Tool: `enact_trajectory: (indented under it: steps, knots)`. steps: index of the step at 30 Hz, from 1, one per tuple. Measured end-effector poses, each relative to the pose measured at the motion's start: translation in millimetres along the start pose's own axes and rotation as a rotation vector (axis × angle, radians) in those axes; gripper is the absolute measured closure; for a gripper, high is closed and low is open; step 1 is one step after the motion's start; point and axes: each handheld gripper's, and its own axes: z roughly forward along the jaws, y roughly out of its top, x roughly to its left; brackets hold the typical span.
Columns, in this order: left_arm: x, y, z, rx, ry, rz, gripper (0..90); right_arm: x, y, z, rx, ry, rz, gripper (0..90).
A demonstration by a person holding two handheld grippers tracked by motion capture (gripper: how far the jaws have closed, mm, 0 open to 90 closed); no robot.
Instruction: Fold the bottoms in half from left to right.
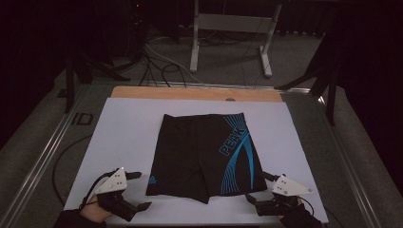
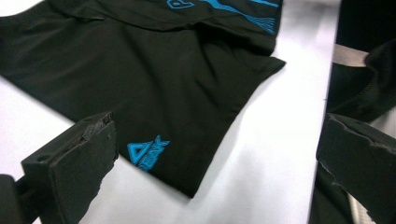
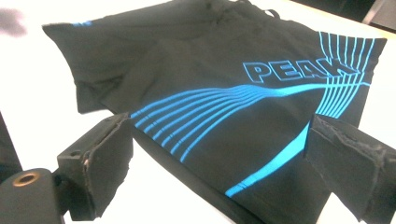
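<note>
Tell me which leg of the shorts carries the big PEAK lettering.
The leg by the right gripper: on the shorts it bears large PEAK lettering and blue curved stripes. The leg by the left gripper has only a small triangle logo at its hem.

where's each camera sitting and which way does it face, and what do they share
High view: fixed above the person's side, looking forward and down on the white table; shows the shorts, left gripper and right gripper, both open, held in hands.
Left gripper view: rides the left gripper, looking across the shorts' hem with its small logo.
Right gripper view: rides the right gripper, facing the leg printed PEAK.
Shared: both gripper views show the same shorts between open jaws.
</note>
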Motion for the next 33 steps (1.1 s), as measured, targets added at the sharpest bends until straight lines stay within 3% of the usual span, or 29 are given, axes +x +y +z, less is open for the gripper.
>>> enact_trajectory:
  steps: [4, 9, 19, 27, 28, 33]
  knots:
    - [-2.5, 10.8, -2.3, 0.032, -0.008, 0.017, 0.5, 3.9, 8.0, -2.7, 0.001, 0.01, -0.01, 8.4]
    - [-1.6, 19.0, -7.0, 0.03, -0.032, 0.013, 0.5, 4.4, 13.8, -3.8, -0.004, 0.015, -0.009, 8.4]
    - [2.5, 30.7, -13.7, 0.033, -0.029, 0.002, 0.5, 0.0, 41.3, -8.6, -0.024, -0.014, -0.052, 8.4]
    - [6.0, 39.6, -16.9, 0.033, -0.021, -0.004, 0.5, -5.1, 71.9, -3.8, -0.053, -0.024, -0.115, 8.4]
    - [6.3, 42.8, -18.5, 0.03, -0.016, -0.002, 0.5, -5.7, 79.4, -1.9, -0.057, -0.03, -0.14, 8.5]
    - [6.9, 47.0, -20.4, 0.031, -0.003, 0.005, 0.5, -6.5, 91.1, 3.0, -0.074, -0.027, -0.147, 8.7]
